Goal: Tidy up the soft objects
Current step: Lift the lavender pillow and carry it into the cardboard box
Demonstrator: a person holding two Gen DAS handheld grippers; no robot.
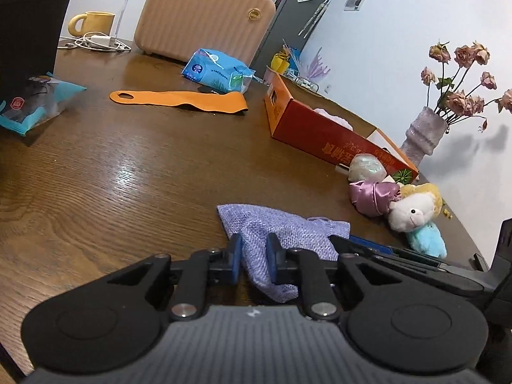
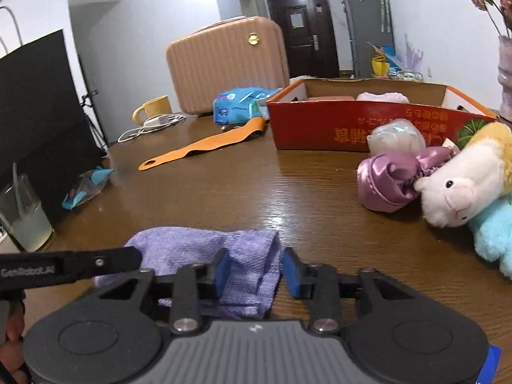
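Note:
A lilac woven pouch (image 1: 281, 233) lies on the brown wooden table (image 1: 128, 176). My left gripper (image 1: 254, 257) has its blue pads close around one end of the pouch, pinching the fabric. My right gripper (image 2: 256, 268) straddles the other end of the pouch (image 2: 204, 249) with its pads apart, open. A pink satin bag (image 2: 390, 179), a white wrapped bundle (image 2: 396, 136) and a plush lamb in blue (image 2: 464, 192) lie beside the red cardboard box (image 2: 352, 124), which holds a pink soft item (image 2: 382, 97).
A pink suitcase (image 1: 204, 12), a blue tissue pack (image 1: 217, 70), an orange strap (image 1: 179, 100), a yellow mug (image 1: 92, 24), a charger with cable (image 1: 96, 41) and a snack bag (image 1: 32, 102) sit on the table. A vase of dried roses (image 1: 422, 134) stands at the right edge. A glass (image 2: 22, 217) stands at the left.

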